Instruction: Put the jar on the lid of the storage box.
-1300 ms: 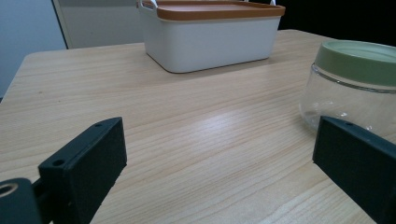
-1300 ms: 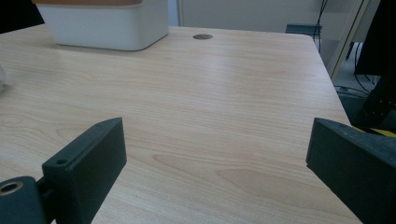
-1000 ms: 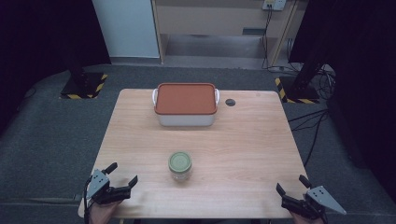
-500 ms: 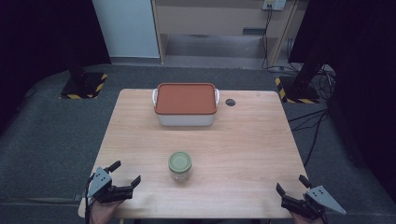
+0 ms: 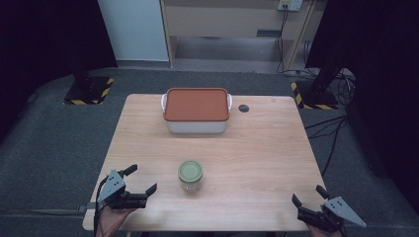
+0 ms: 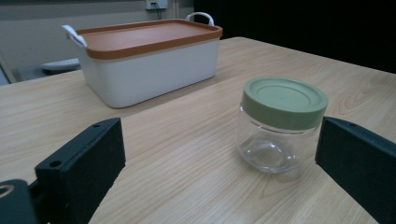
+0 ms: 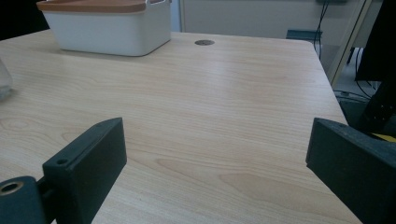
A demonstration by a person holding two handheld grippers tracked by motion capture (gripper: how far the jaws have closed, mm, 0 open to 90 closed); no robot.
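A small clear glass jar (image 5: 190, 176) with a green lid stands upright near the table's front middle; in the left gripper view the jar (image 6: 279, 125) sits ahead and to the right. A white box (image 5: 196, 110) with an orange lid and white handles rests at the back centre, and the box (image 6: 146, 59) stands beyond the jar in the left gripper view. My left gripper (image 5: 140, 178) is open over the front left of the table, pointing toward the jar, nothing in it. My right gripper (image 5: 308, 195) is open at the front right corner, empty.
The wooden table (image 5: 267, 148) has a dark round grommet (image 5: 243, 108) near its back right. In the right gripper view the box (image 7: 107, 23) shows at the far left and the grommet (image 7: 204, 42) beyond. Grey floor, stand bases and cables surround the table.
My left gripper has shifted slightly right and forward toward the jar. The right gripper, jar and box have not moved.
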